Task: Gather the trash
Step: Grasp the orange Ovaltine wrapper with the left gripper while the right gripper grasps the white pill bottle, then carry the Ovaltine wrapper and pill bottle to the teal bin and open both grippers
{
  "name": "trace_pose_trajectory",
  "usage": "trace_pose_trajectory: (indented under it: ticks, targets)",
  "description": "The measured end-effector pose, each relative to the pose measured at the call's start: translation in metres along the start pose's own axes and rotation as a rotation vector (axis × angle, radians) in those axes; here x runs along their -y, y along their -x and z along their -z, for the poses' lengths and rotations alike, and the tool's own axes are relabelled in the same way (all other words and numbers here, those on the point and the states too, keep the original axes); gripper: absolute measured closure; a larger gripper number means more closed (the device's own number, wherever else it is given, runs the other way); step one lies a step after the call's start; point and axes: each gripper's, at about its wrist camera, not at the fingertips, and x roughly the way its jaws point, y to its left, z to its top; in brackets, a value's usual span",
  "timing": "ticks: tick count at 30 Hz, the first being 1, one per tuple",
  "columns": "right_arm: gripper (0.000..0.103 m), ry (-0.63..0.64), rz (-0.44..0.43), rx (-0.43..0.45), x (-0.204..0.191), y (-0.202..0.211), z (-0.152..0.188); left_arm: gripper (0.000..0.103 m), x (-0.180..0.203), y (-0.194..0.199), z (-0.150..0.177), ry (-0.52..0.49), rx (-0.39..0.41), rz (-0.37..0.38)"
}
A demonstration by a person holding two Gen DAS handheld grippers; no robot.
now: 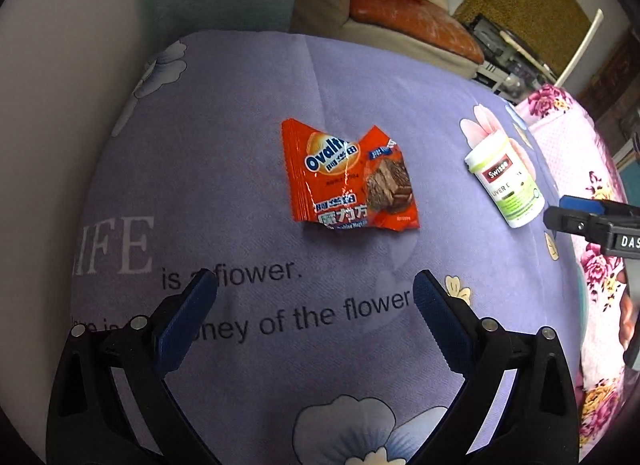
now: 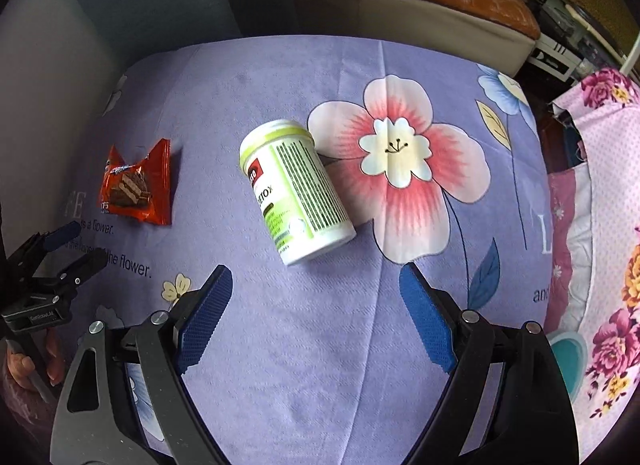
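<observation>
An orange Ovaltine wrapper (image 1: 347, 177) lies crumpled on the purple flowered cloth (image 1: 240, 169), ahead of my left gripper (image 1: 314, 289), which is open and empty above the cloth. A white and green Swisse bottle (image 1: 506, 181) lies on its side to the right of the wrapper. In the right wrist view the bottle (image 2: 296, 191) lies just ahead of my right gripper (image 2: 316, 281), which is open and empty. The wrapper (image 2: 138, 189) shows at the left there, and the left gripper (image 2: 66, 249) at the far left edge. The right gripper (image 1: 568, 213) shows at the right edge of the left wrist view.
A pink flowered cloth (image 2: 608, 225) lies along the right side. A beige sofa with an orange cushion (image 1: 412, 29) stands beyond the far edge. A grey wall (image 1: 60, 85) runs along the left.
</observation>
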Motion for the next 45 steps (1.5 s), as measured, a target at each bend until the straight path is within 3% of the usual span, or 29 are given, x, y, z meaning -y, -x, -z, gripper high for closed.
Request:
trace_pose_trajectory:
  ticks: [6,12,14,17,21,28,29,31,34,37,45]
  targets:
    - [0.021,0.006,0.001,-0.027,-0.002,-0.030,-0.038,0.005,0.008,-0.013,-0.015,-0.014,-0.018,0.011]
    - [0.022,-0.016,-0.072,-0.048,0.001,-0.050,-0.052,0.004,0.015,-0.022,-0.030,-0.023,-0.007,0.003]
    - [0.028,-0.032,-0.102,-0.039,0.004,-0.055,-0.051,0.004,0.014,-0.026,-0.035,-0.003,-0.007,0.011]
    - [0.048,-0.043,-0.121,-0.043,0.003,-0.063,-0.048,0.004,0.018,-0.033,-0.045,0.024,-0.008,0.035]
    - [0.050,-0.002,-0.089,-0.020,-0.005,-0.059,-0.041,0.004,0.031,-0.040,-0.052,0.019,-0.003,0.026]
    - [0.050,0.002,-0.067,0.018,-0.009,-0.051,-0.026,0.005,0.040,-0.056,-0.054,0.057,-0.007,-0.055]
    - [0.050,0.003,-0.063,0.026,-0.010,-0.049,-0.024,0.006,0.040,-0.055,-0.053,0.060,0.002,-0.063]
    - [0.050,-0.004,-0.065,0.038,-0.010,-0.047,-0.020,0.029,0.042,-0.052,-0.048,0.049,0.020,-0.097]
    - [0.050,-0.021,-0.057,0.047,-0.004,-0.040,-0.011,0.038,0.046,-0.047,-0.043,0.039,0.032,-0.115]
    - [0.050,-0.035,-0.057,0.063,-0.001,-0.033,-0.001,0.041,0.054,-0.041,-0.036,0.015,0.047,-0.140]
    - [0.050,-0.050,-0.061,0.096,0.008,-0.009,0.028,0.042,0.076,-0.024,-0.015,-0.029,0.053,-0.114]
